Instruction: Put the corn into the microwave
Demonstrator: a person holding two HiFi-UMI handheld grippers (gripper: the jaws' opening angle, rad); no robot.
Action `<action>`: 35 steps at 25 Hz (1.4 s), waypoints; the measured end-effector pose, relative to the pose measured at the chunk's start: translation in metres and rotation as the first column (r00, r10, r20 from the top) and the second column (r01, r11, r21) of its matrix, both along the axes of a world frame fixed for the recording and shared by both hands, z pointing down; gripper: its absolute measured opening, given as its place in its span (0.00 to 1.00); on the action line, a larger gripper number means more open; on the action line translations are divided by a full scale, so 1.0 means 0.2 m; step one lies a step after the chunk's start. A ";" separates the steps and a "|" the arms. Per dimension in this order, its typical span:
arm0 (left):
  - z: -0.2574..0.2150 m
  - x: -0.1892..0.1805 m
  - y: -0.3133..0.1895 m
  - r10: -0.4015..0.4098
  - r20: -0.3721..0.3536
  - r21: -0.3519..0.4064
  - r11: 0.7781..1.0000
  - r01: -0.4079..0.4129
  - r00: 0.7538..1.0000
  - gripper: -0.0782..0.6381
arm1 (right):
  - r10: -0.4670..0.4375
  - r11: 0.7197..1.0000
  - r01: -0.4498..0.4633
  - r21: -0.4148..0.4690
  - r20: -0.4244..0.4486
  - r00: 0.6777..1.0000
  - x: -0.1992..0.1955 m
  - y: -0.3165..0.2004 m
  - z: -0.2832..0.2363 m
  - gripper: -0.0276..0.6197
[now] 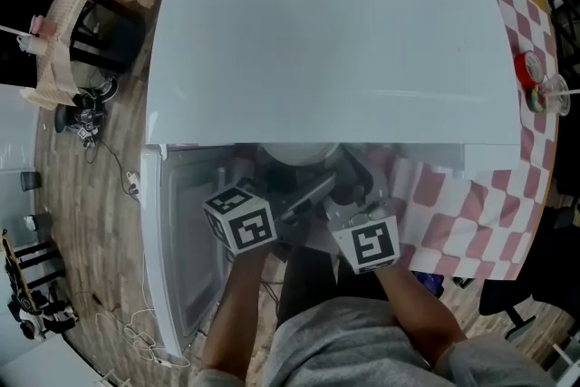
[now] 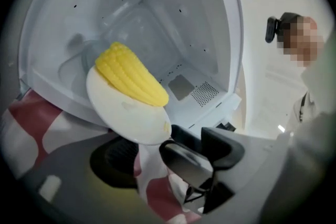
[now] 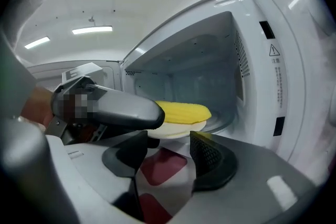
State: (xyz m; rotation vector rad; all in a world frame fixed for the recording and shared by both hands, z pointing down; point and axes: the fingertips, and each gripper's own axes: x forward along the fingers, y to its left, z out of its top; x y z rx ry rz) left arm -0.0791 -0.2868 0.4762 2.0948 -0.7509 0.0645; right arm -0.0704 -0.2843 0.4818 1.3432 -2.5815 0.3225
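A yellow corn cob (image 2: 131,78) lies on a small white plate (image 2: 126,118) at the mouth of the open white microwave (image 1: 326,41). The plate's near edge sticks out over the sill. In the right gripper view the corn (image 3: 184,112) and plate (image 3: 176,131) sit just beyond my right gripper (image 3: 168,144), which stands open over the checked cloth. My left gripper (image 2: 165,141) is rolled to one side and open, with the plate's edge at its tips but not pinched. One left finger (image 3: 121,107) reaches to the plate's left side. In the head view both grippers (image 1: 308,195) (image 1: 353,186) point into the opening.
The microwave door (image 1: 177,240) hangs open at the left. A red-and-white checked cloth (image 1: 471,204) covers the table under and to the right of the microwave. A red can (image 1: 530,68) and a clear cup (image 1: 553,93) stand at the far right. Cables (image 1: 91,118) lie on the floor at the left.
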 end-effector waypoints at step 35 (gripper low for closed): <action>-0.24 -0.02 0.08 -0.287 0.195 0.286 0.931 0.226 0.938 0.35 | -0.377 0.920 0.392 0.008 0.289 0.880 0.27 0.43 -0.38 0.04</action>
